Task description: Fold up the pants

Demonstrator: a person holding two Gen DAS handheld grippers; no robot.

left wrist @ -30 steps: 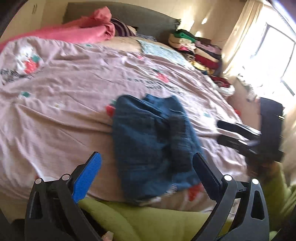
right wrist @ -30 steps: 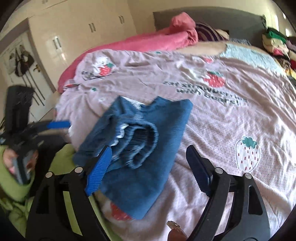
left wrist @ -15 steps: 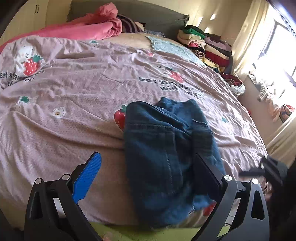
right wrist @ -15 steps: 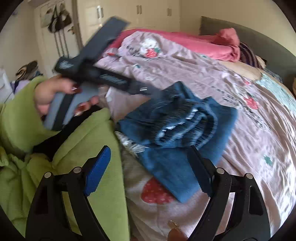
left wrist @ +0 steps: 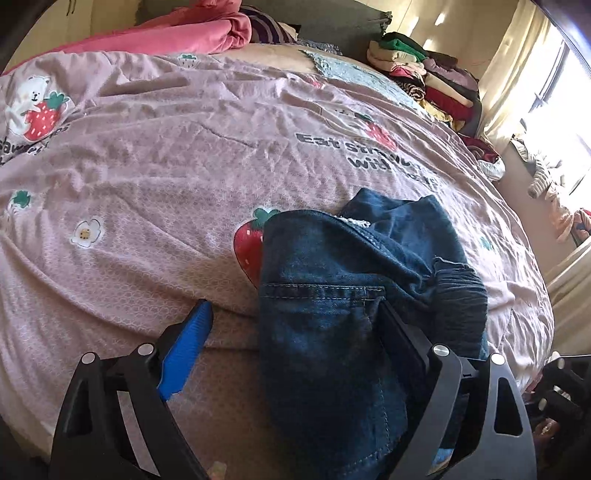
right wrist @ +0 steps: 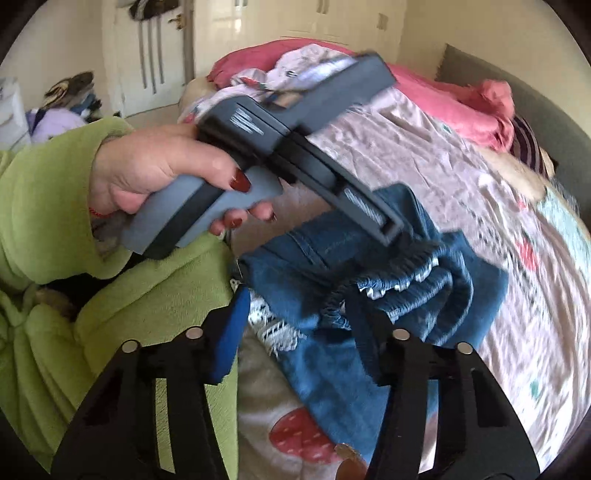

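Observation:
Blue denim pants point(left wrist: 351, 295) lie bunched in a rough fold at the near edge of the bed; they also show in the right wrist view point(right wrist: 388, 280), with the elastic waistband on top. My left gripper point(left wrist: 295, 321) is open, low over the pants' near left edge, with its right finger against the denim. From the right wrist view, the left gripper's body point(right wrist: 280, 147) is held in a hand above the pants. My right gripper point(right wrist: 295, 306) is open, just before the waistband end.
The bed has a pink strawberry-print cover point(left wrist: 184, 155). A pink duvet point(left wrist: 177, 33) lies at the headboard. A stack of folded clothes point(left wrist: 424, 74) sits at the far right. The person's green sleeve point(right wrist: 55, 192) is at the left, by the bed edge.
Both grippers have moved closer to the pants. The left gripper has dropped low onto their near edge. The right gripper has swung left and nearer the waistband.

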